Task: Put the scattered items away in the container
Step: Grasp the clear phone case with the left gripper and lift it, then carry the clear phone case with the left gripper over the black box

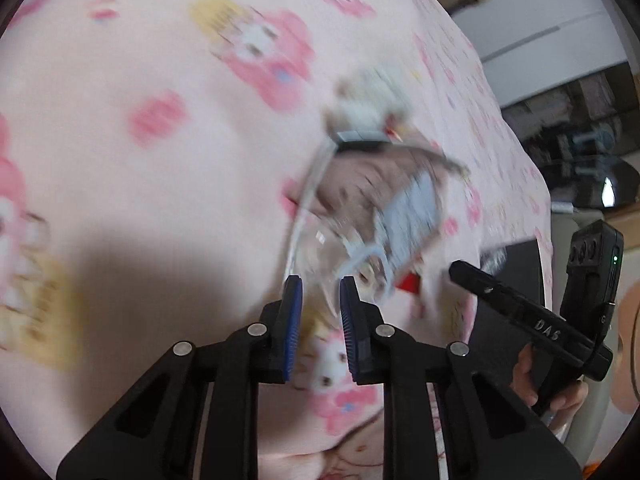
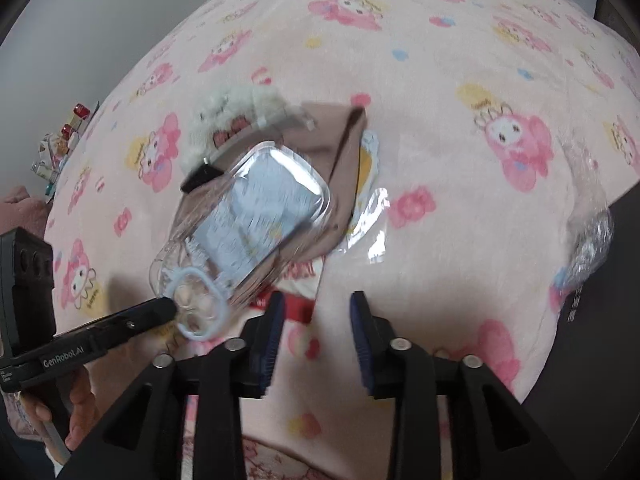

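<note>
I get soft, even light in both feeds. The left wrist view is smeared by motion blur across the pink cartoon-print blanket (image 1: 160,80), with a dark shadow at lower left. Glare flashes on the clear plastic container (image 2: 256,216). Fisheye bending darkens every corner.

A home bedroom: a pink cartoon-print blanket (image 2: 440,160) covers the bed.

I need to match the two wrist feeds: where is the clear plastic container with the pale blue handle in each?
Left wrist view: the clear plastic container lies right of centre, just beyond the left gripper.
Right wrist view: it lies left of centre, tilted, its handle end beside the left gripper's tip.
Shared landmark: the white fluffy plush toy sits at the container's far end in both.
</note>
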{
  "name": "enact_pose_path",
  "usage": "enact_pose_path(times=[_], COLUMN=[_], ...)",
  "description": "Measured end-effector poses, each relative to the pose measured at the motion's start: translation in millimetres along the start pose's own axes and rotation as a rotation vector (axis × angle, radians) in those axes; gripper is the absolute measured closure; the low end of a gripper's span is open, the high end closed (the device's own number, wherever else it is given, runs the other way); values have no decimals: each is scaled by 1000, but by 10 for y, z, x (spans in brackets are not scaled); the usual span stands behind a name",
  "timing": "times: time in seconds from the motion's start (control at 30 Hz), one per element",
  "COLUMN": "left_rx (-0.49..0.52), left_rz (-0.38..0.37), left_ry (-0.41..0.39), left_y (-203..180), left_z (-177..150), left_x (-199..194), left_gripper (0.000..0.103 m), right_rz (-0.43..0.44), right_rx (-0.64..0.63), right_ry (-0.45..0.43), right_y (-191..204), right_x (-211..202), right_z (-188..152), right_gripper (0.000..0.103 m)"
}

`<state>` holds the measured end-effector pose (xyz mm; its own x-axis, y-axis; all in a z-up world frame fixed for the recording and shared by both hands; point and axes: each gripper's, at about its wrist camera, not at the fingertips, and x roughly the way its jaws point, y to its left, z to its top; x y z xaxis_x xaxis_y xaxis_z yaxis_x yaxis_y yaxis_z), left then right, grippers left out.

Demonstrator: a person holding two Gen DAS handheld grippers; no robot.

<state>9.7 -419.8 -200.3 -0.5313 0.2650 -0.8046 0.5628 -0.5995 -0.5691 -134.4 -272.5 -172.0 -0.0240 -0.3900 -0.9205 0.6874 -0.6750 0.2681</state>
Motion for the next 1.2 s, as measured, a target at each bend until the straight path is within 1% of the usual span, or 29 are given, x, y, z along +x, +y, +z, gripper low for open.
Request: enact_pose_path(times=[0.07,0.13,0.17,0.2,0.27,0.3,0.33,0.37,0.43,0.5,0.53,0.57,0.63,0.67,0.7,0.77,0.83,0.87,0.93,1.0,1.03,1.07,1.17,1.2], left_rx=[-3,17,26,39,50,48,44,49,100,122,120,105,79,72,70,72,75,80,81,67,60,63,105,113], left_rz=[-9,-20,-24,-27,-13,-1,-1,7,73,115,119,107,86,92,104,100,86,87,96,87,95,97,101,106], left_ry=[12,44,62,82,91,81,68,53,2,-34,-42,-41,-37,-42,-50,-55,-39,-32,-21,-25,-29,-31,-25,-20], left_y=[54,-22,-102,-124,-204,-201,-240,-249,-306,-328,-329,-288,-210,-177,-158,-198,-249,-225,-253,-240,-234,-239,-317,-336], left_z=[20,-40,-61,-85,-118,-100,-80,-59,-6,23,35,60,90,93,88,72,68,13,-12,-9,3,15,20,9], left_x=[-20,90,185,247,383,399,414,397,316,238,208,178,148,142,122,141,199,159,195,222,236,242,214,191], left_gripper=[85,80,78,78,78,78,78,76,71,59,58,58,58,58,58,58,57,57,57,56,56,55,42,41], right_rz=[14,18,7,-17,-51,-39,-9,27,77,115,145,170,202,210,209,180,115,92,92,122,138,146,134,140], right_rx=[2,3,1,-2,-2,3,7,12,5,-16,-23,-33,-63,-75,-79,-69,-54,-46,-38,-46,-52,-54,-69,-77], right_ry=[-23,-43,-48,-50,-52,-53,-49,-35,-8,1,17,36,89,115,130,114,44,12,-34,-23,1,23,38,41], right_y=[76,223,360,396,412,322,208,182,266,372,437,464,481,508,549,521,450,416,441,455,405,275,294,327], right_x=[42,132,275,365,556,566,543,569,642,655,648,621,566,541,538,460,385,356,423,496,509,446,410,377], right_z=[165,392,541,625,755,726,640,647,674,666,646,571,331,237,193,124,175,216,392,474,462,390,286,238], right_gripper=[62,62,62,62,62,62,62,62,60,60,60,60,60,60,60,60,60,60,60,60,60,60,61,61])
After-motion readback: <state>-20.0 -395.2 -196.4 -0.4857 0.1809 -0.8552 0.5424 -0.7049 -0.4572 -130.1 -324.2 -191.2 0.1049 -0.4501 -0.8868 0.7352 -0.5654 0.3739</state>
